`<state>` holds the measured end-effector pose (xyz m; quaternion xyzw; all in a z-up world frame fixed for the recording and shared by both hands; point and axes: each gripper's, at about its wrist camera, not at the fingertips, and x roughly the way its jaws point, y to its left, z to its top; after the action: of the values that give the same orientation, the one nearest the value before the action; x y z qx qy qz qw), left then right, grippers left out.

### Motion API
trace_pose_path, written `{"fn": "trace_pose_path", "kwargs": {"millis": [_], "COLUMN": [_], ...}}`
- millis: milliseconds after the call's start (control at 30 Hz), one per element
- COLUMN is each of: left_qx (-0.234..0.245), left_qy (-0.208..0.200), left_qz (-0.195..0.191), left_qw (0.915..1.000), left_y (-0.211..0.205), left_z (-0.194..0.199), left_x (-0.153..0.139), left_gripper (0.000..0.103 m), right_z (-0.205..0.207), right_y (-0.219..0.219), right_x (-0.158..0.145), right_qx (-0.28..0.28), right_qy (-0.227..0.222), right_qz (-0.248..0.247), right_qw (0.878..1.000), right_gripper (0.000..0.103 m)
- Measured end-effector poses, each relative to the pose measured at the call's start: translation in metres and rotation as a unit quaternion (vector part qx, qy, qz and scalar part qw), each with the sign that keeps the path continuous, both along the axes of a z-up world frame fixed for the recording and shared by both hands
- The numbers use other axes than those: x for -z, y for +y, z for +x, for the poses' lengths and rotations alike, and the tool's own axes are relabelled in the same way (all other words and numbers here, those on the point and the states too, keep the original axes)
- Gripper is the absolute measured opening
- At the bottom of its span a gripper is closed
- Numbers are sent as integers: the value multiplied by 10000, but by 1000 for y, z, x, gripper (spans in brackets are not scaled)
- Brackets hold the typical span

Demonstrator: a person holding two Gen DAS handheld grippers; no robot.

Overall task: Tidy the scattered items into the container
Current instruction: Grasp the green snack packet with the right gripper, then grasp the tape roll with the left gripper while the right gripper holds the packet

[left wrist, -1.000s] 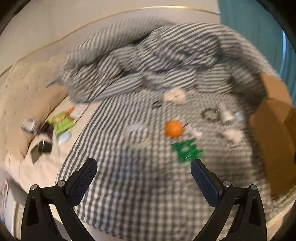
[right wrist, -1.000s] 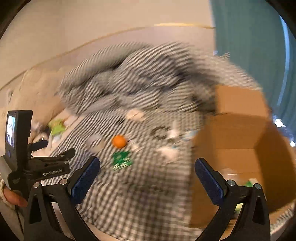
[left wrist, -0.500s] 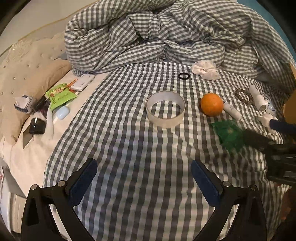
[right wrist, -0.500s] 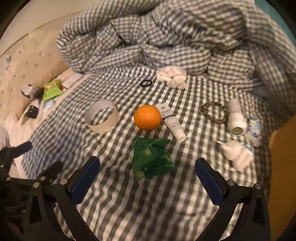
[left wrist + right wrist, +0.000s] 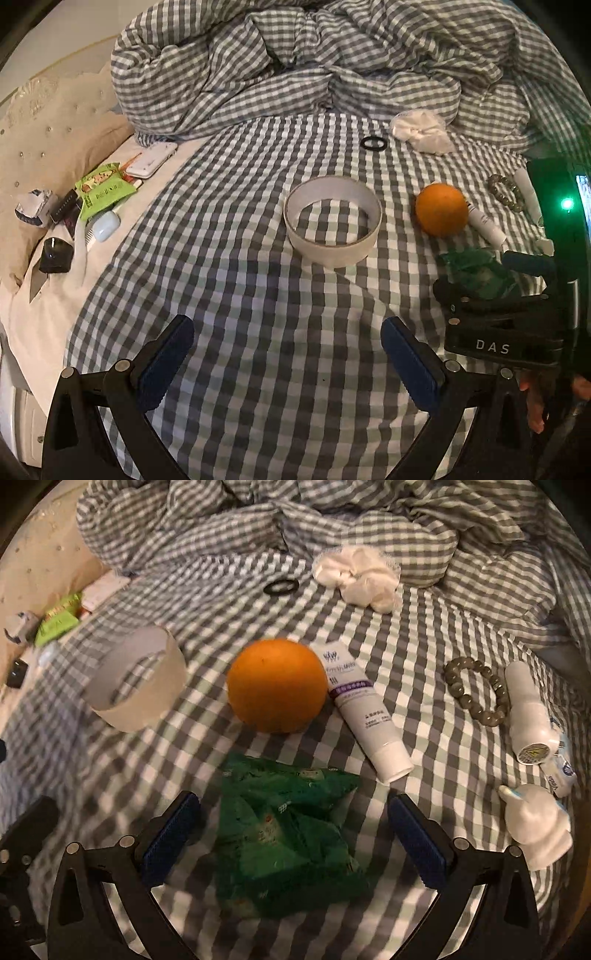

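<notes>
Scattered items lie on a grey checked bed sheet. My right gripper (image 5: 293, 836) is open, its jaws on either side of a green snack packet (image 5: 288, 834). Beyond the packet sit an orange (image 5: 277, 685), a white tube (image 5: 364, 705), a tape roll (image 5: 136, 685), a bead bracelet (image 5: 476, 690), a white bottle (image 5: 528, 714) and a white scrunchie (image 5: 360, 576). My left gripper (image 5: 288, 363) is open over bare sheet, short of the tape roll (image 5: 332, 219) and orange (image 5: 441, 208). The right gripper's body (image 5: 506, 314) shows at the right. No container is in view.
A rumpled checked duvet (image 5: 332, 62) is piled at the back. On the left, by a beige pillow (image 5: 48, 136), lie a green packet (image 5: 105, 188), a phone (image 5: 151, 160) and small bottles. A black hair tie (image 5: 280, 587) and a white figurine (image 5: 535, 825) rest on the sheet.
Both grippers have moved forward and down toward the sheet. The right gripper now straddles the green packet, and the cardboard box seen a second ago has left both views.
</notes>
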<state>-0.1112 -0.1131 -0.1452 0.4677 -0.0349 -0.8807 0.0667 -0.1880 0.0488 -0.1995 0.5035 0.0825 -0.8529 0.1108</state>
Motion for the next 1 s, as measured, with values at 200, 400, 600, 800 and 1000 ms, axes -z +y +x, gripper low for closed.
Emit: {"fn": "trace_pose_path", "kwargs": {"millis": [200, 400, 600, 800, 1000], "left_qx": [0, -61, -148, -153, 6], "left_qy": [-26, 33, 54, 122, 342], "left_qz": [-17, -42, -91, -104, -100], "left_qw": [10000, 10000, 9998, 9998, 9994], "left_y": [0, -3, -8, -7, 5], "left_z": [-1, 0, 3, 8, 6], "left_x": [4, 1, -4, -12, -28], "left_gripper": [103, 103, 103, 103, 103], "right_z": [6, 13, 21, 40, 63], "right_y": [-7, -20, -19, -9, 14], "right_x": [-3, -10, -26, -62, -110], "right_qx": [-184, -336, -303, -166, -19], "right_qy": [140, 236, 355, 720, 1061], "right_qz": [62, 299, 310, 211, -7], "right_qw": [9997, 9987, 9984, 9970, 9943], "right_gripper": [77, 54, 37, 35, 35]}}
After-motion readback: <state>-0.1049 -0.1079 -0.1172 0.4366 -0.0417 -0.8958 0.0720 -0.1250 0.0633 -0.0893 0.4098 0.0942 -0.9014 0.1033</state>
